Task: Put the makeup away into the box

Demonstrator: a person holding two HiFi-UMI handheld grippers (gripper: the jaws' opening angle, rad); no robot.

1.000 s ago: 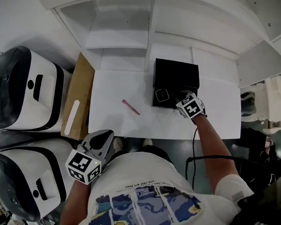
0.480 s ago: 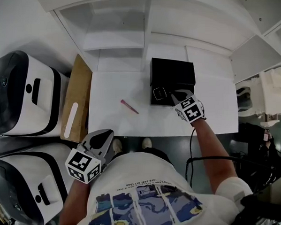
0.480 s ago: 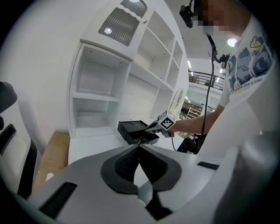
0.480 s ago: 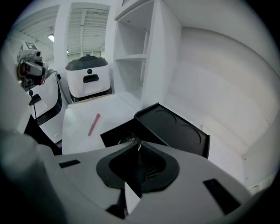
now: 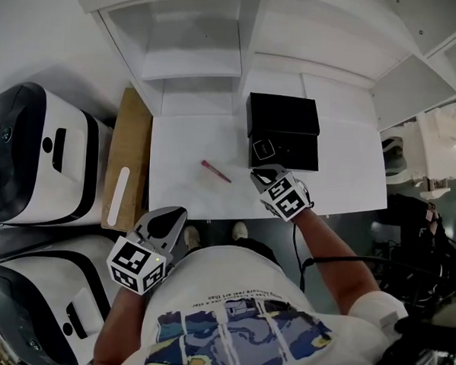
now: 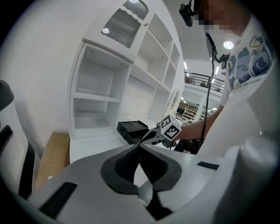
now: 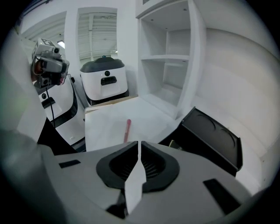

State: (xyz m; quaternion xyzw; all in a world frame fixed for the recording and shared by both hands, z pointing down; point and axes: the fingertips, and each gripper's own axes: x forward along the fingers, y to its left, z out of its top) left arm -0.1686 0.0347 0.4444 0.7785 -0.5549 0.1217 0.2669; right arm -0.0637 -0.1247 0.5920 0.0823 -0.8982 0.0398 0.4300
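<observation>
White table (image 5: 184, 145) under shelves (image 5: 196, 62) bears black box (image 5: 284, 127), pink stick (image 5: 215, 172).

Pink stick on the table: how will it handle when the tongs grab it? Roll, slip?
The pink stick looks slim and round, so it probably rolls if nudged sideways on the smooth white table. Likely light and stiff: it lies straight. A thin body may slip from a loose grip.
</observation>
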